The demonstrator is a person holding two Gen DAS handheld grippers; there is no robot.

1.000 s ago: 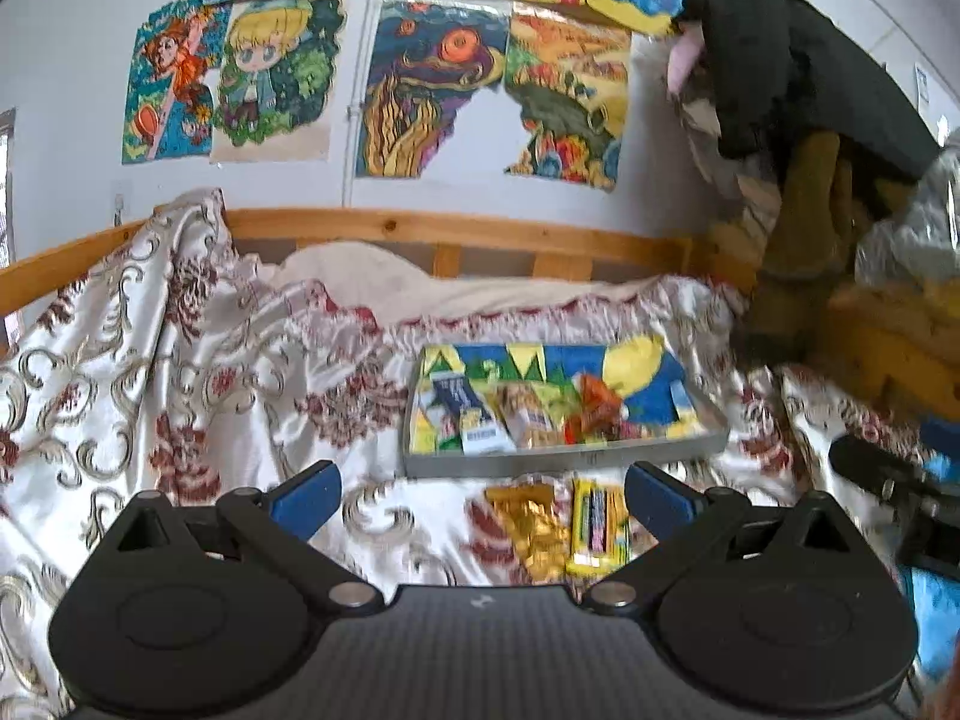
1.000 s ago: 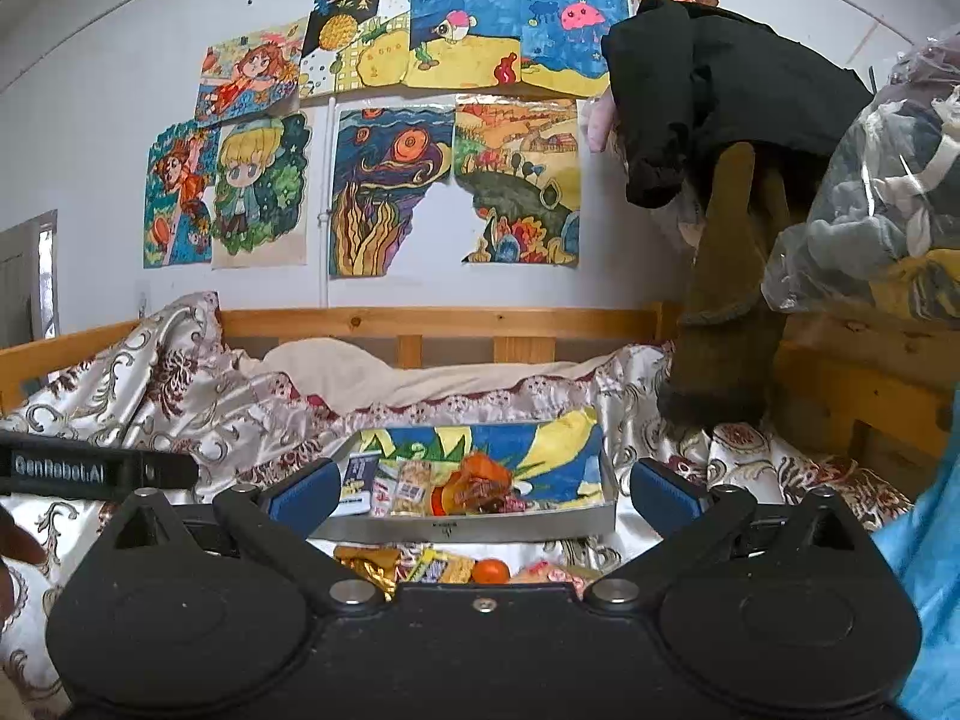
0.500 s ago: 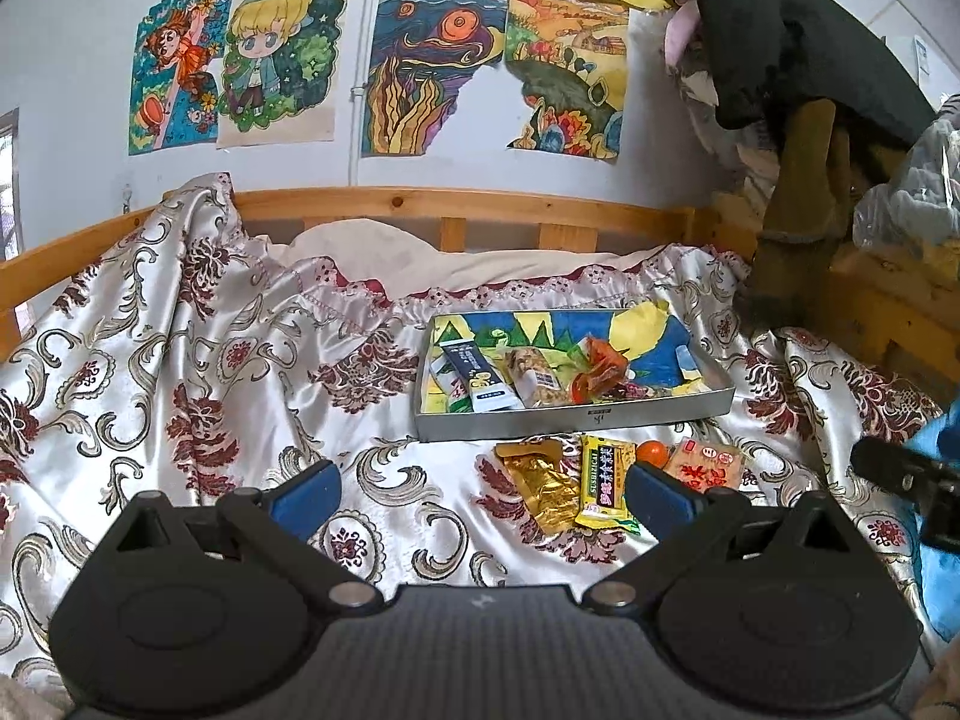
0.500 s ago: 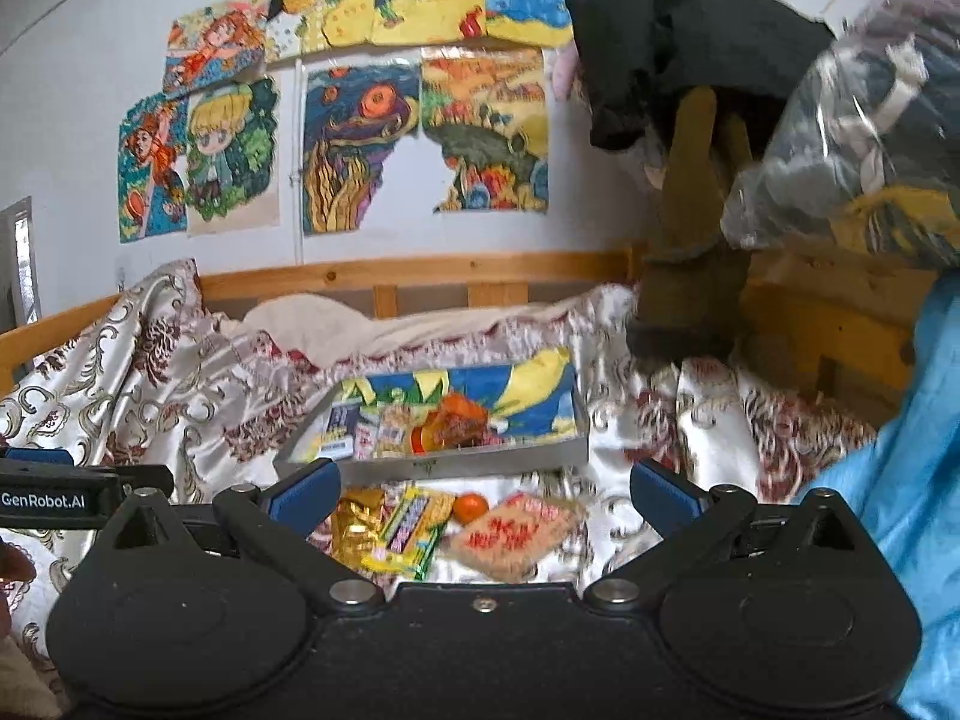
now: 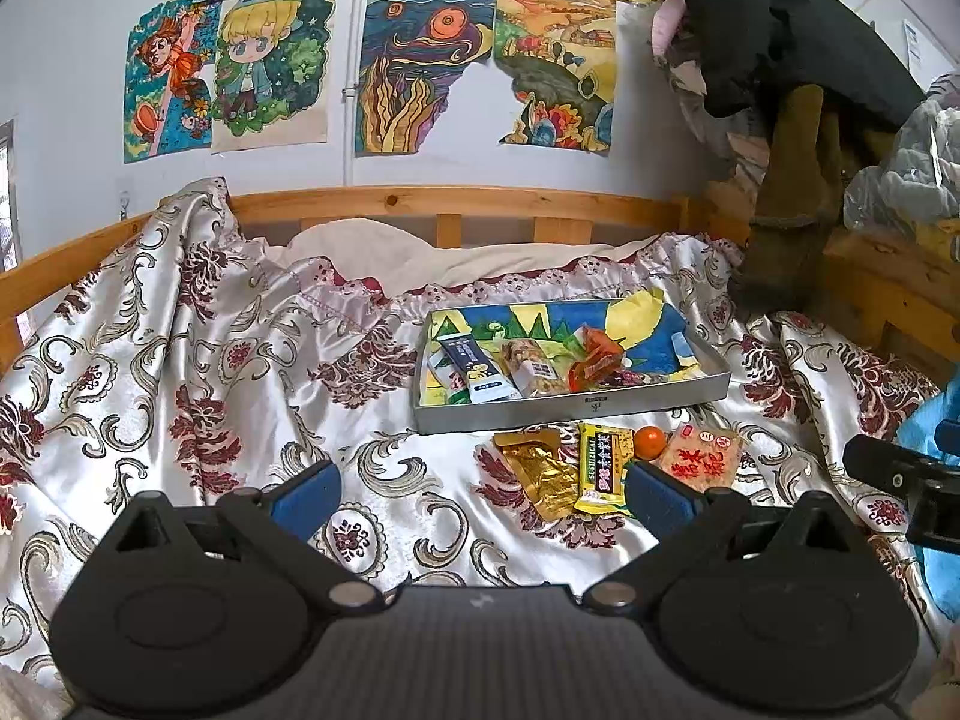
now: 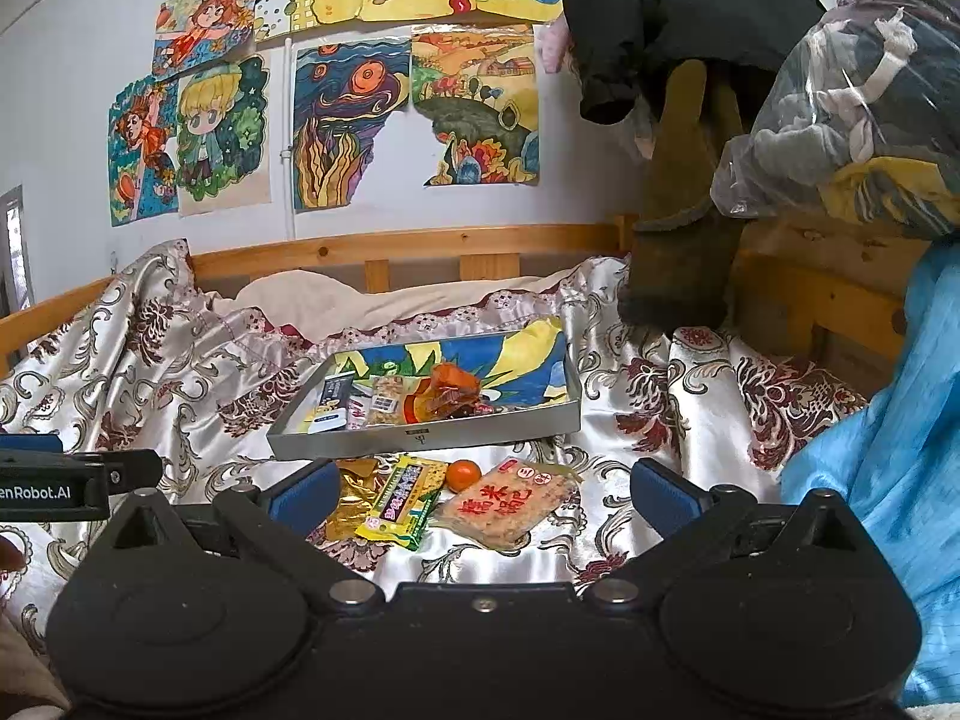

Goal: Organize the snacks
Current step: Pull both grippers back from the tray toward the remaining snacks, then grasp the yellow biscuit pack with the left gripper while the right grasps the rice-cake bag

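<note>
My left gripper hangs over the bedspread with its jaws spread wide and nothing between them; my right gripper is the same, wide open and empty. Just beyond my right gripper's fingers four loose snacks lie in a row on the bedspread, near the tray's front wall. From left to right: a gold packet, a yellow bar whose long axis runs near-to-far and leans right at the far end, a small orange, and a rice cake pack lying flat, its long axis slanting far-right. From the left view the same row sits to the right of centre, the yellow bar just beside my right-hand fingertip.

Farther off, the grey tray sits flat on the bed, long side across. It holds a dark blue packet, a clear nut bar and an orange wrapper, all crowded in its left half.

Beyond are the wooden rail and wall drawings.
</note>
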